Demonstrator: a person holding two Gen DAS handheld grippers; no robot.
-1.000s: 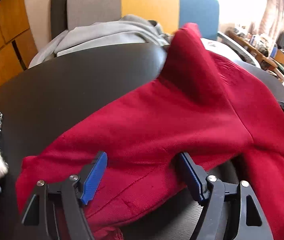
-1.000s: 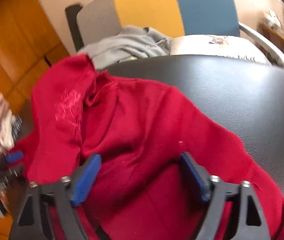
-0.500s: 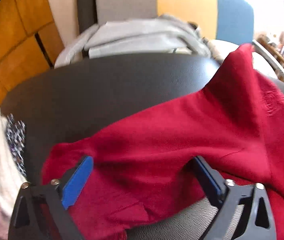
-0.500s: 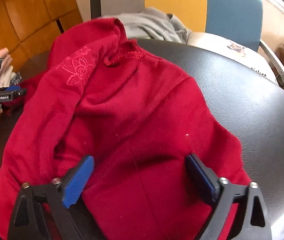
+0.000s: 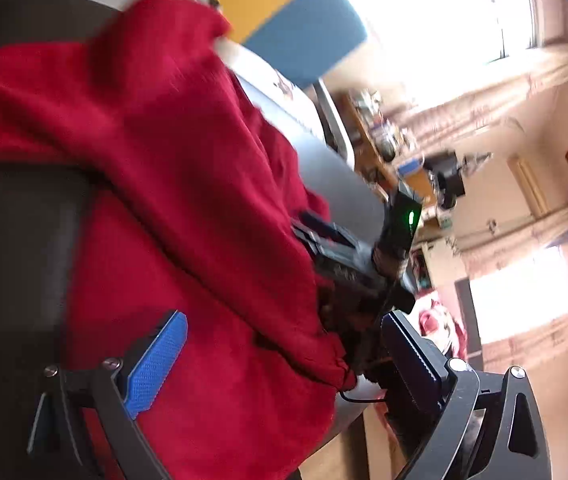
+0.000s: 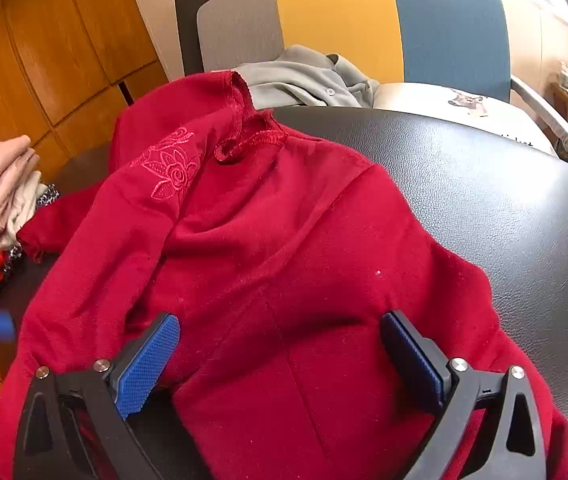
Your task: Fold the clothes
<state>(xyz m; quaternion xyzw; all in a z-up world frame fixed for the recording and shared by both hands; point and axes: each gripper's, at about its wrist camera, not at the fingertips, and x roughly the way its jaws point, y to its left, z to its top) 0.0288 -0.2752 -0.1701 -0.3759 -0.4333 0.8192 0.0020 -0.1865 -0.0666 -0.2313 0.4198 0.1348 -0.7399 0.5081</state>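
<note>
Red sweater (image 6: 284, 248) spread on the black desk (image 6: 504, 200).
Both tools, right (image 6: 280, 356) and left (image 5: 284, 356), gape wide over its near part, gripping nothing; a grey garment (image 6: 300, 80) lies far.

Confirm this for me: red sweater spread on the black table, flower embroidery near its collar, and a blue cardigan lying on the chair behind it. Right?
One thing is off: the cardigan on the chair is grey, not blue; only part of the chair back is blue. The right wrist view shows it. The rest holds: the red sweater lies spread on the black table, with flower embroidery near its collar.
</note>
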